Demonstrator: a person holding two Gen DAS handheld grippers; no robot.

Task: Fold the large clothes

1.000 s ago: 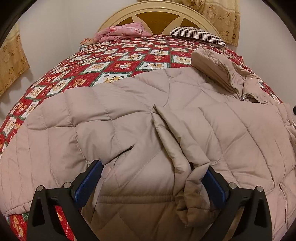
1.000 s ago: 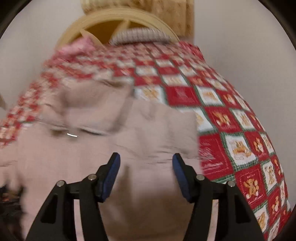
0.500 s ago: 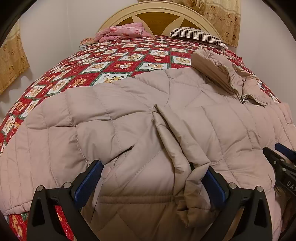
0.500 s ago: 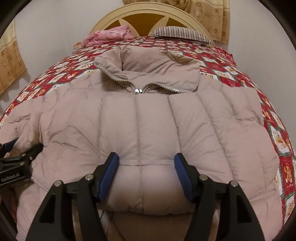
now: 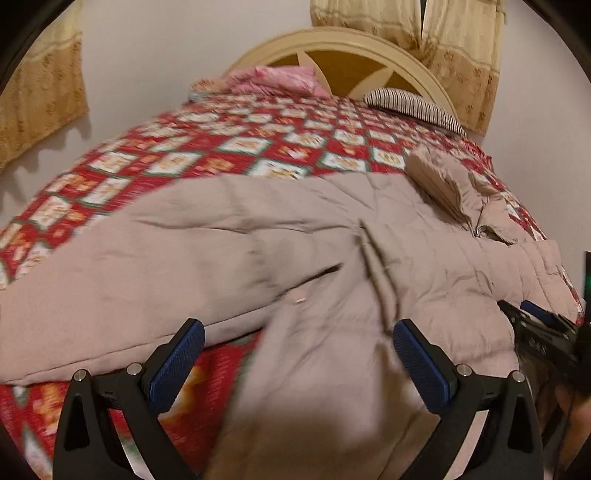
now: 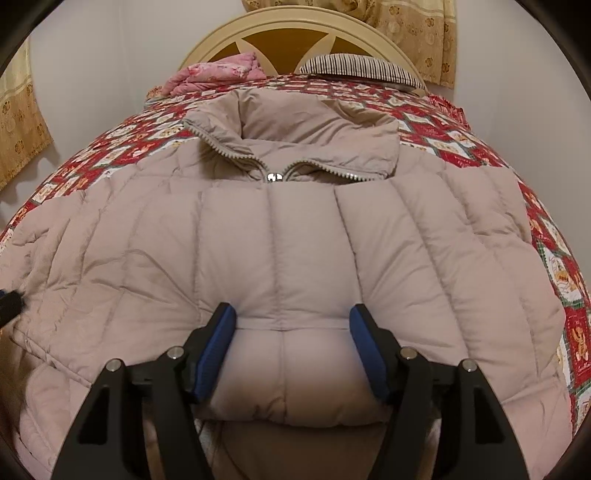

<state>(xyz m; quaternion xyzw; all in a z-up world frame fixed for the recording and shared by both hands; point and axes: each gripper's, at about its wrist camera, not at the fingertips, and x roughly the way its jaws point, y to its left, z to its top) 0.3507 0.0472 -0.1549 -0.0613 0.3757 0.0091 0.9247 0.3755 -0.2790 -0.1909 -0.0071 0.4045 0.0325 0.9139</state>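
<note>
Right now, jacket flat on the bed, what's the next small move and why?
Probably close the right gripper on the jacket hem. Its jaws have just been opening and now straddle the puffy bottom edge without visibly pinching it. The left gripper is also open over loose fabric, so nothing is held for a fold.

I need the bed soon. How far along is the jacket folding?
Done: the jacket lies spread flat, zipped, collar toward the headboard. In hand: the right tool straddles the bottom hem, grip unclear; the left tool hangs open over the sleeve side. Left: every fold; the sleeve lies stretched out, not yet folded in.
</note>
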